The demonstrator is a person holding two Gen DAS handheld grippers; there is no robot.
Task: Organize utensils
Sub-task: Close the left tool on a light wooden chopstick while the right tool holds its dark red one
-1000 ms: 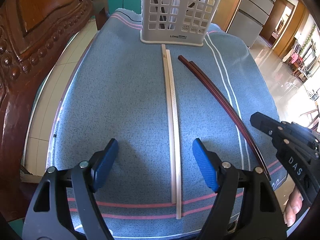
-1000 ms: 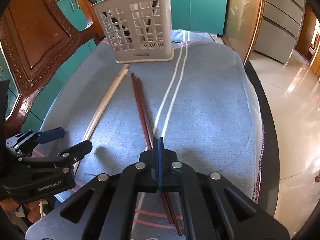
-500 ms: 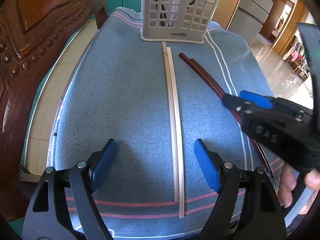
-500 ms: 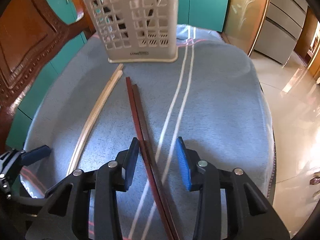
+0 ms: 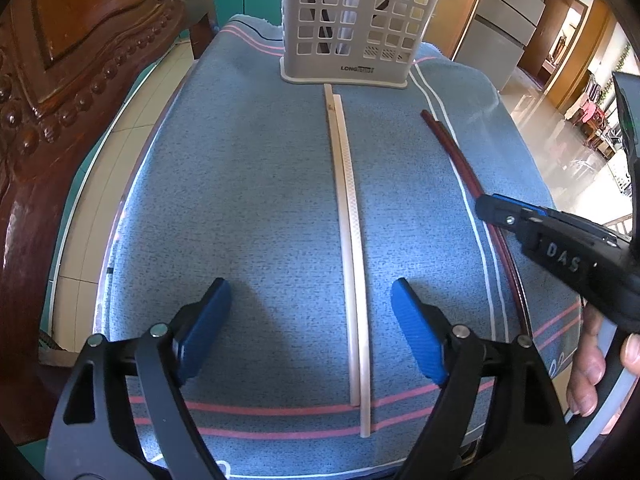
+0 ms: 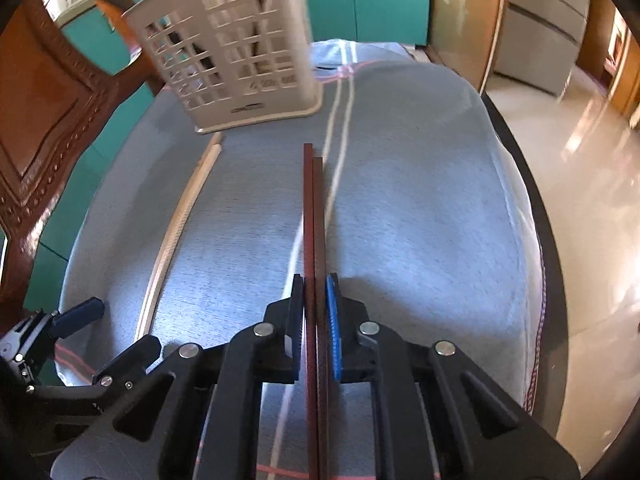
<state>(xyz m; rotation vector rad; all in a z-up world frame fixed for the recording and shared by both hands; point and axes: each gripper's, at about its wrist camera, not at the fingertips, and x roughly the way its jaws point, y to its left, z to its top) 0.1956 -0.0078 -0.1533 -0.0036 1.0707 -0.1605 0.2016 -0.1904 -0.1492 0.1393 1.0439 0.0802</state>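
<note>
Blue cloth with pink and white stripes (image 5: 248, 208) covered the desk, with a carved wooden chair (image 5: 60, 80) to the left and a shiny tiled floor off to the right. At the far end stood the white perforated utensil basket (image 5: 352, 28).

Two pairs of chopsticks lay lengthwise on the cloth, tips toward the basket. The dark red chopsticks (image 6: 313, 216) ran straight out from the right gripper (image 6: 314, 320), whose jaws were closing and already pressed on the pair near its nearer end. The pale chopsticks (image 5: 352, 240) lay between the blue pads of the left gripper (image 5: 310, 328), nearer its right pad, untouched; those jaws were wide and opening.

Each hand was nearest its own pair. Judging by the layout, the red pair would next be lifted and carried forward along its own axis to the basket; that path looked clear, with the desk edge close on the right.
</note>
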